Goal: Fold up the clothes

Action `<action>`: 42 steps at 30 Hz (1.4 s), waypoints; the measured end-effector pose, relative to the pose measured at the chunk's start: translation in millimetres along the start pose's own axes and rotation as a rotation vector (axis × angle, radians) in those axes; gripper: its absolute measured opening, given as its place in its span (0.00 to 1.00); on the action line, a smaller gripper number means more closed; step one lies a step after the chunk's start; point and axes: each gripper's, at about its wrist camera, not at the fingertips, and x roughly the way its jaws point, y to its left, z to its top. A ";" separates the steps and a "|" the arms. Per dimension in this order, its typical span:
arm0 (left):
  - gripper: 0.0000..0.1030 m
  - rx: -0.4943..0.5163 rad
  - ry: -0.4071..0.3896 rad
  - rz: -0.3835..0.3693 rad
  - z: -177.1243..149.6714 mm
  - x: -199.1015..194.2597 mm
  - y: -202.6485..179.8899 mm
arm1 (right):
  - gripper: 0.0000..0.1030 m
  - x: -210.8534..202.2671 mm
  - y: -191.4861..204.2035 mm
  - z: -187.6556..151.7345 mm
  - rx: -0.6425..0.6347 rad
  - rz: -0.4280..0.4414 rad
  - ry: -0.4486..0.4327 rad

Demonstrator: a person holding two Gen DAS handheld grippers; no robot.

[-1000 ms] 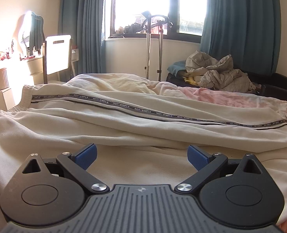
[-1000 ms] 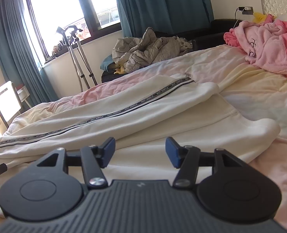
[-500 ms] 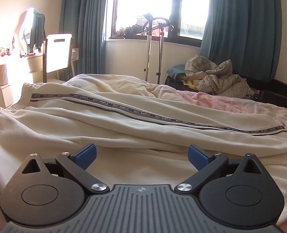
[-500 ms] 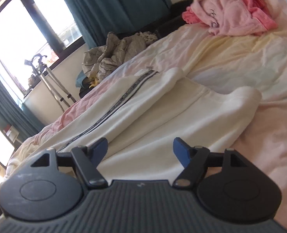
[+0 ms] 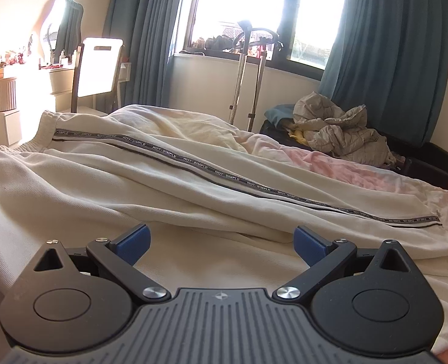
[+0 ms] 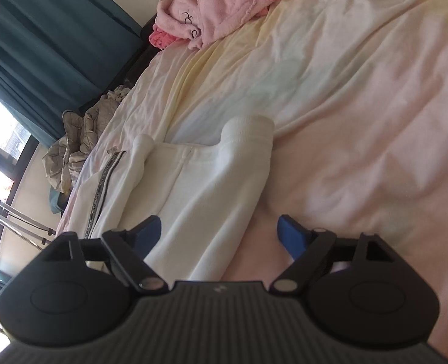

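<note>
I see cream trousers [image 5: 169, 182] sprawled across the bed [image 6: 360, 106]; soft, floppy, light. My right gripper [image 6: 219, 232] fingers are opening over the 12 o'clock cuff; left gripper [image 5: 220, 241] spread, empty.

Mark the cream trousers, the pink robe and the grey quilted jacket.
cream trousers [image 5: 169, 182]: left wrist view, upper leg below the lettered stripe.
pink robe [image 6: 211, 9]: right wrist view, middle of the heap.
grey quilted jacket [image 5: 339, 133]: left wrist view, middle of the crumpled pile.

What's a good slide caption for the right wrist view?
Right gripper, jaws opening, over the leg end of cream trousers on a bed.
</note>
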 end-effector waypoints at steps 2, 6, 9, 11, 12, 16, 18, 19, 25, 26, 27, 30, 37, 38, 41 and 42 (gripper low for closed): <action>0.98 -0.004 0.004 0.007 -0.3 -0.6 1.5 | 0.83 11.5 0.4 -1.5 -0.043 0.009 0.005; 0.98 -0.022 0.008 0.019 -0.4 -2.1 6.6 | 0.82 20.9 -5.1 -0.4 -0.002 0.088 -0.022; 0.98 -0.043 0.028 0.025 -0.5 2.6 8.5 | 0.77 24.7 -0.5 -0.5 0.031 0.203 0.012; 0.98 -0.050 0.039 0.026 -1.2 5.1 9.1 | 0.75 22.6 8.8 -1.8 0.017 0.270 0.018; 0.98 -0.051 0.042 0.027 -1.4 5.5 9.4 | 0.75 20.3 14.4 -2.3 0.000 0.296 0.009; 0.98 -0.062 0.026 0.025 3.0 -0.1 12.4 | 0.67 21.8 19.1 -1.7 -0.009 0.306 0.018; 0.98 -0.081 0.019 0.013 10.4 -5.5 17.3 | 0.54 26.8 15.8 -1.9 -0.003 0.254 0.038; 0.98 -0.098 0.021 0.001 16.6 -8.7 22.3 | 0.37 28.7 12.1 -1.9 0.016 0.235 0.046; 0.98 -0.407 0.034 -0.194 70.0 -39.0 107.2 | 0.09 22.6 4.0 -0.9 0.136 0.211 0.038; 0.98 -0.458 0.032 -0.210 76.9 -45.2 126.6 | 0.09 19.8 8.7 -1.2 0.113 0.199 0.027; 0.98 -0.504 0.033 -0.219 82.7 -50.9 145.0 | 0.09 17.2 13.3 -1.4 0.090 0.188 0.016; 0.98 -0.606 0.061 -0.202 90.6 -64.6 193.9 | 0.09 12.4 21.3 -2.5 0.036 0.139 0.004; 0.97 -0.837 0.201 -0.098 49.1 -62.4 274.7 | 0.12 12.0 17.0 -2.5 0.050 0.124 -0.017; 0.97 -0.864 0.219 -0.091 41.5 -58.4 281.7 | 0.13 11.7 15.9 -1.9 0.058 0.124 -0.023; 0.94 -0.969 0.266 -0.109 18.9 -41.8 297.1 | 0.14 12.4 12.9 -0.4 0.080 0.123 -0.030; 0.94 -1.000 0.278 -0.120 12.6 -35.8 300.0 | 0.15 13.7 12.0 0.2 0.086 0.120 -0.029</action>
